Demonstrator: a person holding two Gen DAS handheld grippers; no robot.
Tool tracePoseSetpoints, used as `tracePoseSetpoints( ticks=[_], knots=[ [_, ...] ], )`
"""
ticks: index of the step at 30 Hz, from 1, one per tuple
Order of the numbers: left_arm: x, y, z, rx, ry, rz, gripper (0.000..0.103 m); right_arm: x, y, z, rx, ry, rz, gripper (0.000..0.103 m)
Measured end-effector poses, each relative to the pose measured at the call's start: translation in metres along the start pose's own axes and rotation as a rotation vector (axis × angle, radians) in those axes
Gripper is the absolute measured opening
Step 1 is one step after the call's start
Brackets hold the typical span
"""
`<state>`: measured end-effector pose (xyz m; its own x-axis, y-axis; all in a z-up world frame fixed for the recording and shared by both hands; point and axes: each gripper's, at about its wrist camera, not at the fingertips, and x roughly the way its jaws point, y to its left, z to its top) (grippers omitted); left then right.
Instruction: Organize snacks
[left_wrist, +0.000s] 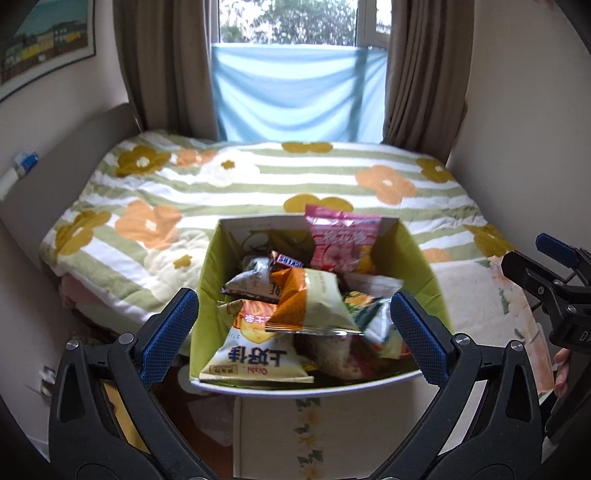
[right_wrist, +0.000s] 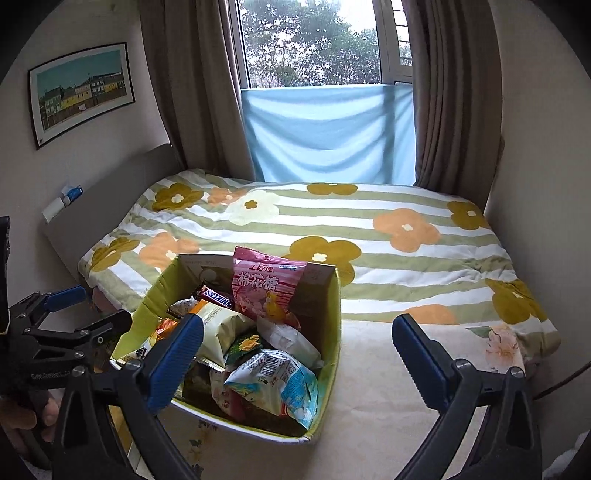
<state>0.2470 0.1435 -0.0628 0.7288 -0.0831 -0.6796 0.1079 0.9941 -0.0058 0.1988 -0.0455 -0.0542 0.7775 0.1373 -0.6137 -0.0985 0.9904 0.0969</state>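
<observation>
A cardboard box (left_wrist: 417, 258) (right_wrist: 332, 332) with a green inside stands on the foot of the bed, filled with snack packs. A pink marshmallow bag (left_wrist: 343, 240) (right_wrist: 266, 291) leans upright against its far wall, with a Snickers bar (left_wrist: 290, 261) (right_wrist: 218, 297) beside it. An orange and cream chip bag (left_wrist: 310, 302) lies on top. A yellow Oishi bag (left_wrist: 255, 362) lies at the near rim, and a light blue bag (right_wrist: 277, 384) at the near right. My left gripper (left_wrist: 295, 336) (right_wrist: 79, 310) is open just before the box, holding nothing. My right gripper (right_wrist: 297, 363) (left_wrist: 539, 266) is open and empty, to the box's right.
The bed carries a green-striped blanket with flowers (right_wrist: 406, 229) and a cream cloth (right_wrist: 369, 387) under the box. A grey headboard (right_wrist: 110, 192) runs along the left, brown curtains (right_wrist: 450, 92) and a window behind. A person's hand (left_wrist: 561, 369) holds the right gripper.
</observation>
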Motion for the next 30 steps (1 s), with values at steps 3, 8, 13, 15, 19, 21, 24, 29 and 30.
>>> tracePoseSetpoints(
  ticks=[3, 8, 13, 15, 19, 21, 24, 29, 30],
  knots=[
    [-0.037, -0.021, -0.006, 0.002, -0.062, 0.020, 0.103, -0.036, -0.013, -0.005, 0.000, -0.034, -0.030, 0.102],
    [-0.098, -0.055, -0.029, -0.002, -0.152, 0.019, 0.103, -0.098, -0.030, -0.024, -0.004, -0.102, -0.116, 0.102],
    [-0.143, -0.080, -0.055, -0.001, -0.198, 0.021, 0.103, -0.144, -0.043, -0.052, 0.015, -0.122, -0.152, 0.102],
    [-0.154, -0.087, -0.064, 0.002, -0.210, 0.027, 0.103, -0.156, -0.048, -0.063, 0.032, -0.123, -0.155, 0.102],
    [-0.171, -0.105, -0.085, 0.028, -0.223, 0.038, 0.103, -0.175, -0.059, -0.081, 0.054, -0.129, -0.172, 0.102],
    [-0.174, -0.111, -0.092, 0.040, -0.220, 0.048, 0.103, -0.181, -0.062, -0.086, 0.060, -0.133, -0.175, 0.102],
    [-0.182, -0.116, -0.098, 0.030, -0.223, 0.038, 0.103, -0.189, -0.064, -0.093, 0.058, -0.134, -0.178, 0.102],
    [-0.191, -0.121, -0.101, 0.031, -0.239, 0.034, 0.103, -0.196, -0.064, -0.100, 0.057, -0.143, -0.185, 0.102],
    [-0.192, -0.123, -0.101, 0.030, -0.242, 0.030, 0.103, -0.197, -0.064, -0.101, 0.058, -0.145, -0.188, 0.102]
  ],
)
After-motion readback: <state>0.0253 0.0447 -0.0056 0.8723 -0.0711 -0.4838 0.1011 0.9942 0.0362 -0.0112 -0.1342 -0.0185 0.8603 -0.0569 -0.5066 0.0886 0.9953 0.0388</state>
